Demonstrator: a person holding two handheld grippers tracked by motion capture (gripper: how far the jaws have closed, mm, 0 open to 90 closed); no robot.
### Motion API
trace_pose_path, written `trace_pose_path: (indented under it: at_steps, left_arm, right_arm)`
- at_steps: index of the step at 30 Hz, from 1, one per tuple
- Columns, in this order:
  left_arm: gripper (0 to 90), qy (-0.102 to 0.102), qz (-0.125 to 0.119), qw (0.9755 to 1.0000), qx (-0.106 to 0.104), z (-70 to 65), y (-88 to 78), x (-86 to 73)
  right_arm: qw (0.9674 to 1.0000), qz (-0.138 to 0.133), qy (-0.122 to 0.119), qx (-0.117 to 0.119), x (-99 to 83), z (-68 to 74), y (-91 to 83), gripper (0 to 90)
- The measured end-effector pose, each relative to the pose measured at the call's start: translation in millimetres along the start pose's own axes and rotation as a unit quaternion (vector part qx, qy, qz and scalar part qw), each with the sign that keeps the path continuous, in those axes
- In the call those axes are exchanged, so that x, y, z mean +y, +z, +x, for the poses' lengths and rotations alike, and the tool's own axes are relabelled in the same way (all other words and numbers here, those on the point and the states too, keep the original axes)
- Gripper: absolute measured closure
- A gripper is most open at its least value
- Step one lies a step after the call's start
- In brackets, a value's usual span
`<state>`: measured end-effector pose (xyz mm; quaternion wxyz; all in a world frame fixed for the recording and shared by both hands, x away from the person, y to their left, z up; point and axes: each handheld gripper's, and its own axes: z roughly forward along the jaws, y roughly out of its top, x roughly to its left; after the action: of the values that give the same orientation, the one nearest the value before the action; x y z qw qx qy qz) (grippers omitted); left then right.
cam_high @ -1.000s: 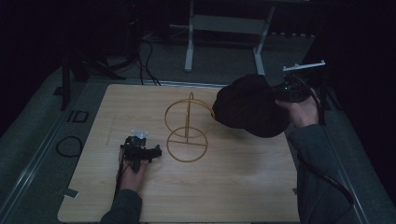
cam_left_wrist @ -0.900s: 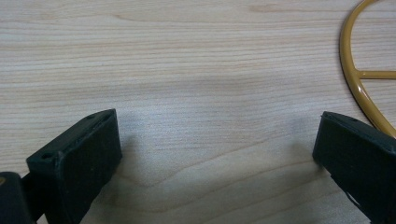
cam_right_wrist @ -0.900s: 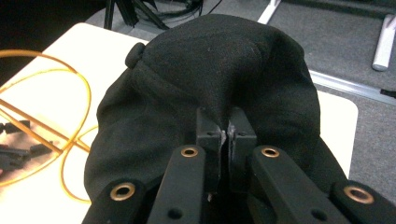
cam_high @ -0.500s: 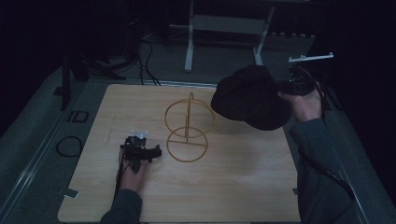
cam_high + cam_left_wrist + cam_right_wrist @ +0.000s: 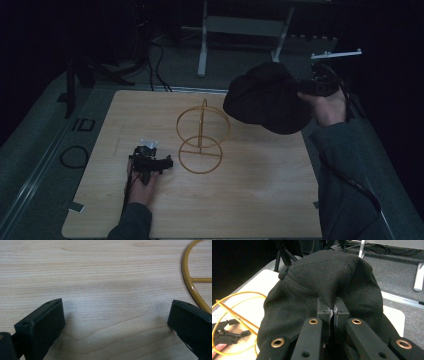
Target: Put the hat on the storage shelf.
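Observation:
A black cloth cap [image 5: 267,100] hangs in the air over the table's far right corner, pinched at its edge by my right gripper [image 5: 306,89]. In the right gripper view the jaws are pressed together on a fold of the cap [image 5: 322,285] at my right gripper [image 5: 333,311]. A yellow wire stand [image 5: 201,136], an upright ring on a flat ring base, sits mid-table to the cap's left. My left gripper [image 5: 149,161] rests on the wood left of the stand, open, its fingers [image 5: 41,325] wide apart with only bare table between them beside the stand's base ring [image 5: 191,282].
The light wooden table [image 5: 240,195] sits on a grey floor. Cables and a white metal frame leg [image 5: 202,50] lie beyond the far edge. A black cable loop [image 5: 74,156] lies on the floor at the left.
My right hand has lifted the cap higher and slightly farther back. The left gripper and the stand have stayed put.

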<state>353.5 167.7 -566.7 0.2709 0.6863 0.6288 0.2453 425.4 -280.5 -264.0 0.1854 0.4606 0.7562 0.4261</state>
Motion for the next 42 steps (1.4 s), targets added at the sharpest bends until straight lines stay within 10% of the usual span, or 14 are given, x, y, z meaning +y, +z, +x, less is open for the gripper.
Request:
trace_pose_path:
  at_steps: [42]
  left_arm:
    - [0.7,0.0,0.0,1.0,0.0,-0.2,0.1,-0.1]
  right_arm:
    - [0.9944,-0.06,-0.036,0.08,39.3,50.0,-23.6,86.9]
